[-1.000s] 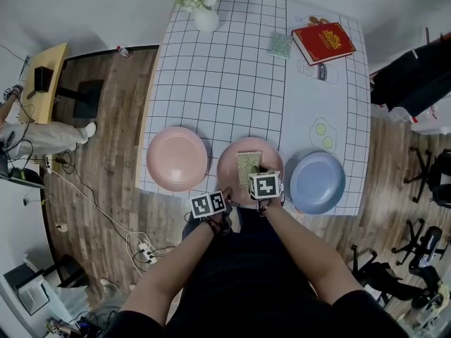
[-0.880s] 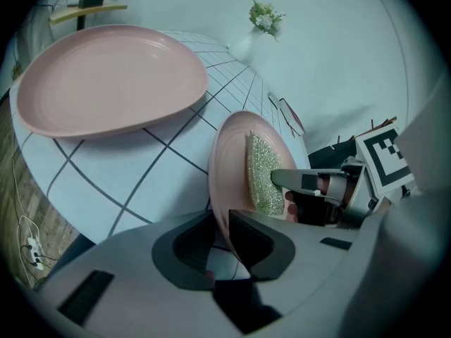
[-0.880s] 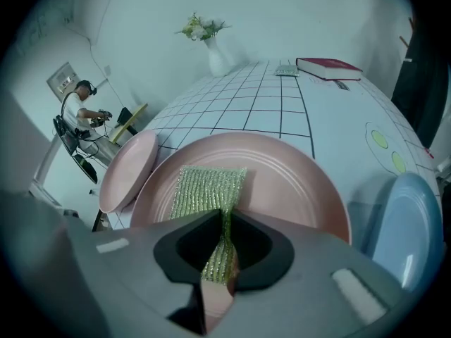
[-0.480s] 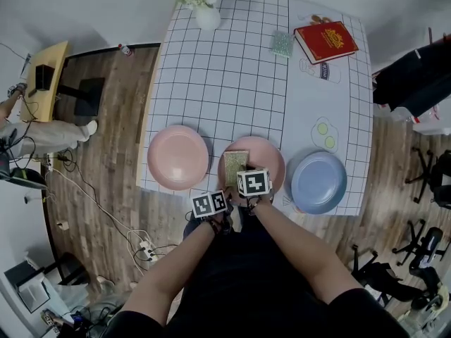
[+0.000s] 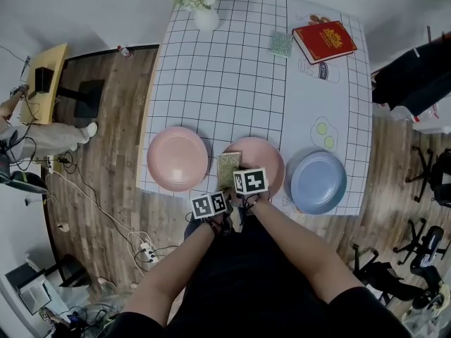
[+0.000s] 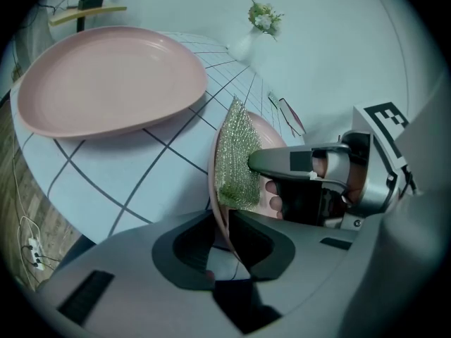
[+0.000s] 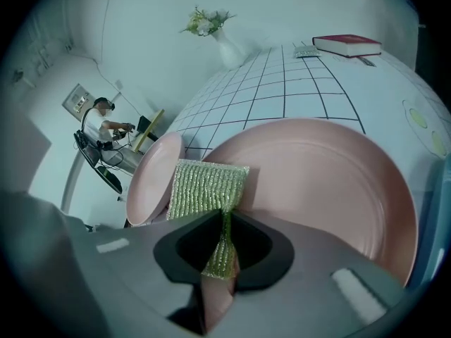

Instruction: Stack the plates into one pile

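The left gripper view showed the left gripper (image 6: 225, 220) clamped on the near rim of the middle plate (image 5: 262, 162). The right gripper view showed the right gripper (image 7: 224, 239) pinching a cloth (image 7: 206, 187) over that plate's left side. The head view counted three plates, unstacked along the table's (image 5: 232, 69) near edge: two pink, namely the middle plate and the left plate (image 5: 176, 158), and one blue plate (image 5: 317, 182); one cloth.

The desk (image 5: 225, 76) lies bare across its middle. Along the near edge the left pink plate (image 5: 177, 158), middle pink plate (image 5: 266, 158) and blue plate (image 5: 318, 182) sit close, with narrow gaps. A green scouring pad (image 5: 228, 169), the left gripper (image 6: 225, 239) and the right gripper (image 7: 223, 251) crowd the middle plate's near-left rim. A vase (image 5: 206, 18) and a book (image 5: 323, 41) stand far.
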`<act>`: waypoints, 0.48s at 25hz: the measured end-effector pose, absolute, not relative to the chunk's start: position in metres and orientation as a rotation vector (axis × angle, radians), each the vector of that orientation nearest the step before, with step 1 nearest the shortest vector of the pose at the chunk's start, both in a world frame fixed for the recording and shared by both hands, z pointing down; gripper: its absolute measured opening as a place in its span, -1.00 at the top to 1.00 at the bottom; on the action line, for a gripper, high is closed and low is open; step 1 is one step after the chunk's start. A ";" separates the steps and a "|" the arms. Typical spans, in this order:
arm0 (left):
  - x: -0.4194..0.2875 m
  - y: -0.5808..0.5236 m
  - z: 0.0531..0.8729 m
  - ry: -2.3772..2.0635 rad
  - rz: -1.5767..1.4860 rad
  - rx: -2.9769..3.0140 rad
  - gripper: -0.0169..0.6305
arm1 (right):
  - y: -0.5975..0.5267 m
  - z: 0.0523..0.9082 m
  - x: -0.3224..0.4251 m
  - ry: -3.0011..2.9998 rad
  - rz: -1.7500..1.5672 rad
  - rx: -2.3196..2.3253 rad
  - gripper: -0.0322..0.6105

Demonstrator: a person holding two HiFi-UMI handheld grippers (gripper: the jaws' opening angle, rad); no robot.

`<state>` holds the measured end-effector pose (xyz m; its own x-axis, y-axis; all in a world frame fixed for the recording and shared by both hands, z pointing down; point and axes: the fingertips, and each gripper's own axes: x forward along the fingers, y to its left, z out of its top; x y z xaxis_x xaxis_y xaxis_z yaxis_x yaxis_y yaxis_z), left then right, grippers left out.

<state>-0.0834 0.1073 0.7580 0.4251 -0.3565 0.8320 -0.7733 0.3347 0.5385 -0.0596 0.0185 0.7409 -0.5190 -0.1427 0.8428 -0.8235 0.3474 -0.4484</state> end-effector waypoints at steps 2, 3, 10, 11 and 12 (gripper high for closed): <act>-0.083 0.107 0.758 -1.164 0.373 1.264 0.76 | 0.019 0.742 -0.064 -1.893 1.206 0.830 0.73; -0.083 0.106 0.758 -1.163 0.374 1.265 0.76 | 0.019 0.742 -0.065 -1.895 1.207 0.823 0.73; -0.084 0.106 0.758 -1.163 0.374 1.265 0.76 | 0.020 0.741 -0.070 -1.910 1.210 0.807 0.73; -0.084 0.106 0.758 -1.163 0.373 1.266 0.76 | 0.020 0.741 -0.070 -1.911 1.207 0.808 0.73; -0.084 0.106 0.758 -1.163 0.373 1.267 0.76 | 0.020 0.742 -0.070 -1.912 1.203 0.809 0.73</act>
<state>-0.0837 0.1056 0.7576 0.4282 -0.3569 0.8302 -0.7731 0.3310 0.5410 -0.0697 0.0197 0.7417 -0.5396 -0.1279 0.8321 -0.8055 0.3660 -0.4661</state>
